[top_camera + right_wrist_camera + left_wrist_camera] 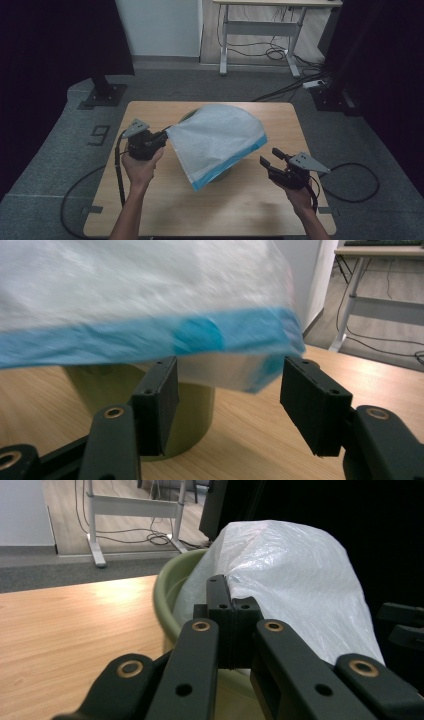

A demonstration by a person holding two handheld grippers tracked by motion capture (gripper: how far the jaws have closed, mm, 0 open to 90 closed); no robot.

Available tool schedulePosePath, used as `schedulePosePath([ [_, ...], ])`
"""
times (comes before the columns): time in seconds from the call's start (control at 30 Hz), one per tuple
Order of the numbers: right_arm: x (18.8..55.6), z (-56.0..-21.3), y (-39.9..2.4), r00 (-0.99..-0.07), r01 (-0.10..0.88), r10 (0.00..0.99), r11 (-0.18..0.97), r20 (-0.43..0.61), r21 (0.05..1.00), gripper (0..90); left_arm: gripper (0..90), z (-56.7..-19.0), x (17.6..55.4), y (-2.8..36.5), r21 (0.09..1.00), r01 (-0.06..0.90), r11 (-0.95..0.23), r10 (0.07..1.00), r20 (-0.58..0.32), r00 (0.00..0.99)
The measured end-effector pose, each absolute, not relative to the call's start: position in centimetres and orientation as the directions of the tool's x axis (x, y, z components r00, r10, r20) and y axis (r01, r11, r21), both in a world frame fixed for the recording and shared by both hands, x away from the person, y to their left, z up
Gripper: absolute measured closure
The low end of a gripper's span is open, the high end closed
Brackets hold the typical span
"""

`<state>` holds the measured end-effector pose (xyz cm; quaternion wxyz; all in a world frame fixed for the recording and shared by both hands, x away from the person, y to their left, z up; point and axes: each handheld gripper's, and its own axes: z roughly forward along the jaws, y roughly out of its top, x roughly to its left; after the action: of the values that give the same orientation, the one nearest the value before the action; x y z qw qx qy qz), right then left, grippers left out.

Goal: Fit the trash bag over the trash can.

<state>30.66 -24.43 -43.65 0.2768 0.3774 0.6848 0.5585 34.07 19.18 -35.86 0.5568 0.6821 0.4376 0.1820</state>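
A white plastic bag point(220, 135) with a blue strip along its open edge lies draped over a green bowl point(186, 116) in the middle of the wooden table point(160, 210). My left gripper point(165, 134) is shut on the bag's left corner. In the left gripper view its jaws point(232, 605) are pressed together on the film, with the bag point(295, 575) and the bowl's rim point(167, 595) beyond. My right gripper point(269, 156) stands open to the right of the bag. In the right gripper view the blue-edged corner point(260, 375) hangs just ahead of the spread jaws point(232, 392), untouched, above the bowl point(95, 382).
A white-legged desk point(260, 30) stands behind the table with cables on the floor around it. Black stand bases sit at back left point(105, 94) and back right point(330, 97). Bare wood lies in front of the bowl, between my two forearms.
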Motion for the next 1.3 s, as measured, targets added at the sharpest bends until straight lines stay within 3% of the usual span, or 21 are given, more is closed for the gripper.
schedulePosePath([
  [0.4,33.3,-44.5,-22.5,-0.514,0.197,0.857,0.167,-0.044,0.966,35.3,89.1,-36.6,35.4,21.5,0.898,0.438,0.052,0.8,-0.3,0.52],
  [0.67,34.3,-43.6,-21.5,-0.459,0.143,0.885,0.165,-0.082,0.976,37.5,88.9,-36.7,35.7,21.2,0.896,0.442,0.044,0.795,-0.299,0.527],
  [0.73,34.2,-43.2,-21.8,-0.463,0.126,0.884,0.146,-0.071,0.981,42.9,88.9,-36.7,35.8,20.9,0.896,0.442,0.039,0.791,-0.298,0.534],
  [0.93,33.8,-42.2,-22.5,-0.528,0.104,0.848,0.102,-0.032,0.989,81.1,88.7,-36.8,36.2,19.8,0.895,0.446,0.026,0.782,-0.296,0.549],
  [1.0,33.7,-41.9,-22.8,-0.541,0.102,0.841,0.092,-0.022,0.99,88.0,88.7,-36.8,36.4,19.3,0.895,0.447,0.019,0.779,-0.293,0.554],
  [1.3,33.4,-39.8,-24.6,-0.496,0.084,0.868,0.049,0.0,0.995,88.6,87.1,-36.6,36.8,16.2,0.894,0.446,-0.044,0.719,-0.281,0.635],
])
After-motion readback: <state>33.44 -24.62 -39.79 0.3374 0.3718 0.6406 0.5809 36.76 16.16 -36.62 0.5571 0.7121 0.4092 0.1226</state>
